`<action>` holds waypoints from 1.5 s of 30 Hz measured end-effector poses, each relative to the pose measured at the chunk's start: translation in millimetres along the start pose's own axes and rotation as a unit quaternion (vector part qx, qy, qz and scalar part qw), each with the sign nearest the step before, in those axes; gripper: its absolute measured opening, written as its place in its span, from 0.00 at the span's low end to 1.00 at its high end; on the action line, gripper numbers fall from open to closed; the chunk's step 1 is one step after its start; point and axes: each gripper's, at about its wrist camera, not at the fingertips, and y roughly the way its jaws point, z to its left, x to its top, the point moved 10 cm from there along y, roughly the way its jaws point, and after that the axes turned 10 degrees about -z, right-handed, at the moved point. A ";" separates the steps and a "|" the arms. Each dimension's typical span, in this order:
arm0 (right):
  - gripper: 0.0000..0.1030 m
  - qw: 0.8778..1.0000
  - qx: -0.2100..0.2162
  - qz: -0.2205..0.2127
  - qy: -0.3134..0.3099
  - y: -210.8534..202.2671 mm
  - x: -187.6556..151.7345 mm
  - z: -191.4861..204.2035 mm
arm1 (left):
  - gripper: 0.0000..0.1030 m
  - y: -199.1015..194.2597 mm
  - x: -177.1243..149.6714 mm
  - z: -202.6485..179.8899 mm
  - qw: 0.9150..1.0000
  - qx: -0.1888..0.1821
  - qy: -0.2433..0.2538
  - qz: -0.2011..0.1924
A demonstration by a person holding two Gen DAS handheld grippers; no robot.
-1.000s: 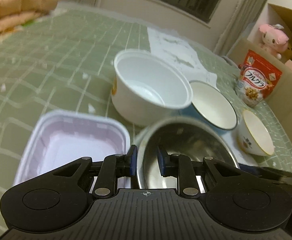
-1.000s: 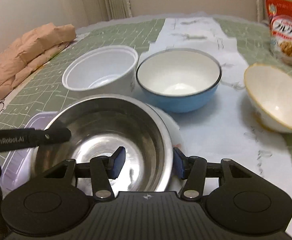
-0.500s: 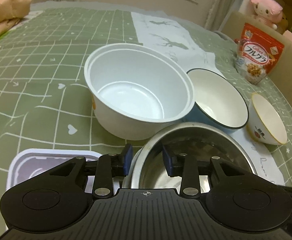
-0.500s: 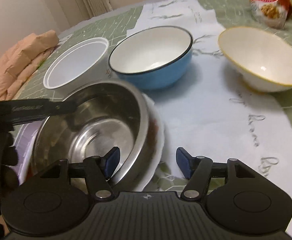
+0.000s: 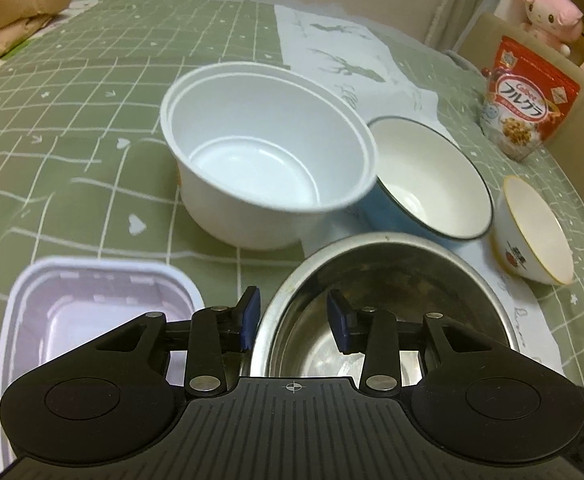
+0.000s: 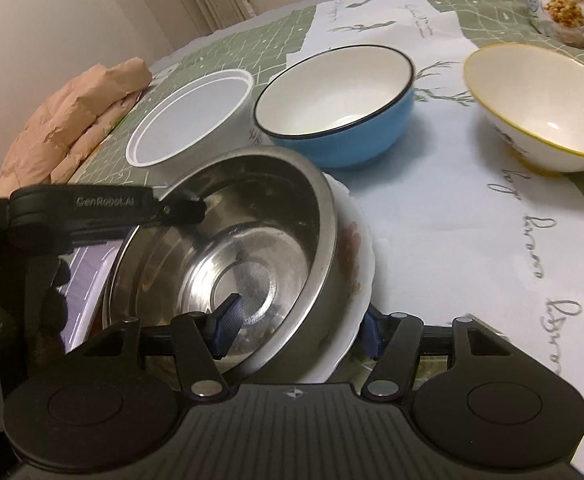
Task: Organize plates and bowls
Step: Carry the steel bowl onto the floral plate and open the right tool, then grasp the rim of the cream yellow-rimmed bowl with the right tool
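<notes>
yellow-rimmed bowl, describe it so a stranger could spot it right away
On the white paper sheet across the green table, bowls sit in a row. The yellow-rimmed bowl is at the right end, nearest the cereal bag; it alone has a yellow rim and a small red print.

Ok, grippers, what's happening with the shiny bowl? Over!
Left hand-held gripper open, straddling steel bowl rim. Right hand-held gripper open around bowl and white plate. Blue bowl close behind.

Both wrist views look forward low over the table, close, sharing the steel bowl (image 5: 388, 288) (image 6: 251, 240)
</notes>
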 end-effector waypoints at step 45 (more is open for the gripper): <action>0.36 0.990 -0.065 -0.070 0.099 1.7 113.5 -228.4 | 0.28 103.5 -3.9 -225.2 0.997 -0.074 -0.002 0.039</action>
